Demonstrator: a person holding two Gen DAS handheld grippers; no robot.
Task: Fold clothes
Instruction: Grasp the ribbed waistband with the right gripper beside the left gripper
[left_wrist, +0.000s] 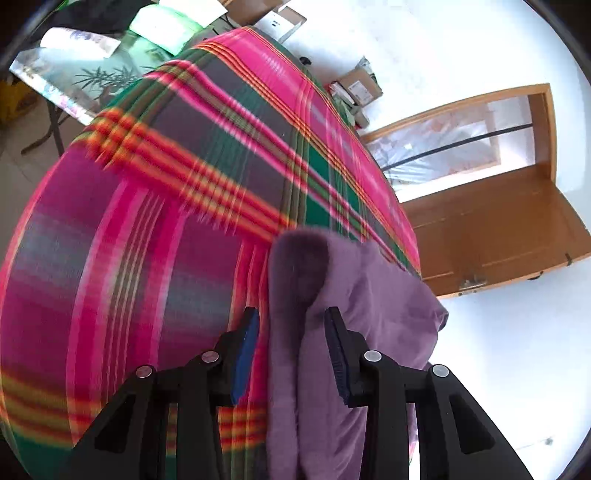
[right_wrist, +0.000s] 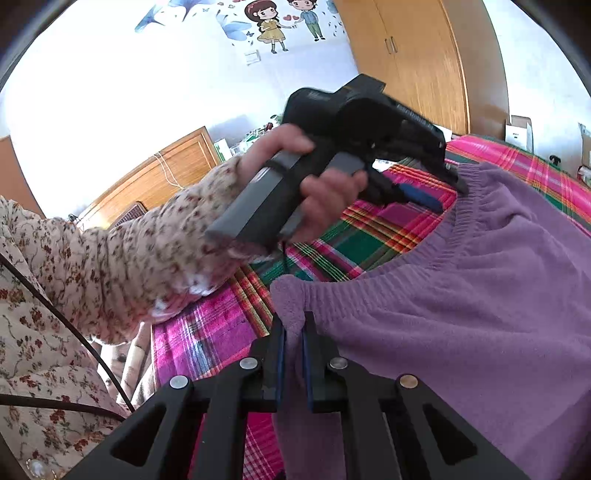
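right gripper (right_wrist: 293, 334) closed tight on waistband corner of purple garment (right_wrist: 461, 302). left gripper (left_wrist: 291, 325) jaws parted, garment fold (left_wrist: 314, 295) between pads, firm grip not confirmed. garment spread over plaid bedcover (left_wrist: 166, 192). hand (right_wrist: 325, 192) in floral sleeve (right_wrist: 140, 258) seen on left gripper handle. wooden door (left_wrist: 498, 229) beyond.

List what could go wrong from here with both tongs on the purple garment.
1. The left tongs stand open around a thick bunch of the purple garment, not clamped; it could slide out if lifted now.
2. The right tongs pinch only the waistband's corner, so a pull might strip it free.
3. The garment lies on the plaid bedspread; closing low could catch that cloth too.
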